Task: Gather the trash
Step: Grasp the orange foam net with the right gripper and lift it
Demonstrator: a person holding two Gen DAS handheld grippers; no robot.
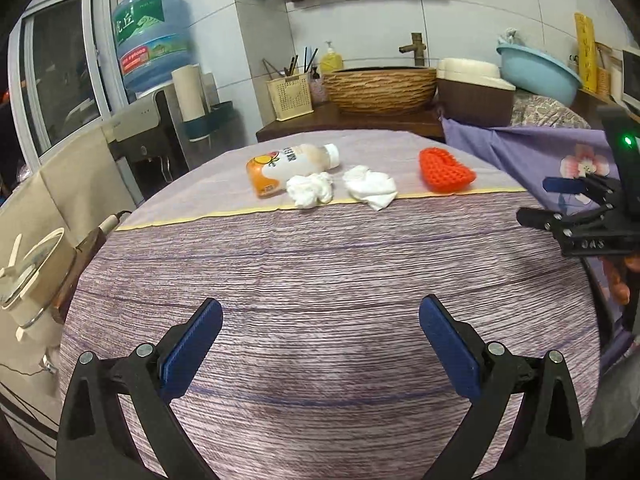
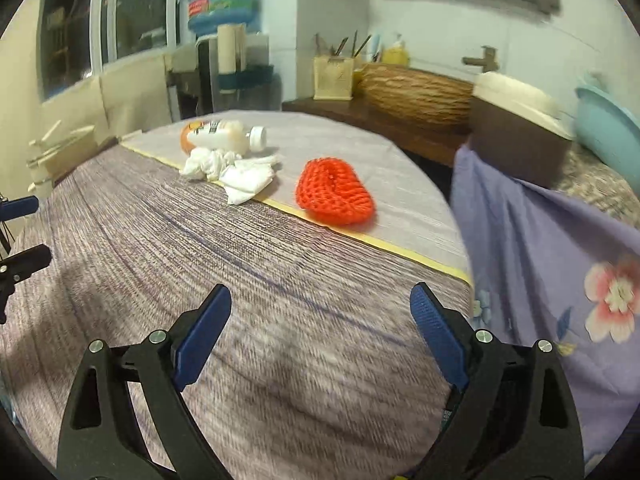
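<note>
Both the left gripper and right gripper hover with fingers spread wide, empty, above the desk; bottle and 2 tissues lie well ahead.

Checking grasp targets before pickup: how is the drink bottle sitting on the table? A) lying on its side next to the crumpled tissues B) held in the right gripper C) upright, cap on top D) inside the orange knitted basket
A: the bottle lies on its side on the tablecloth, right beside a crumpled tissue; the orange knitted basket sits apart, and both grippers are open and empty.
</note>
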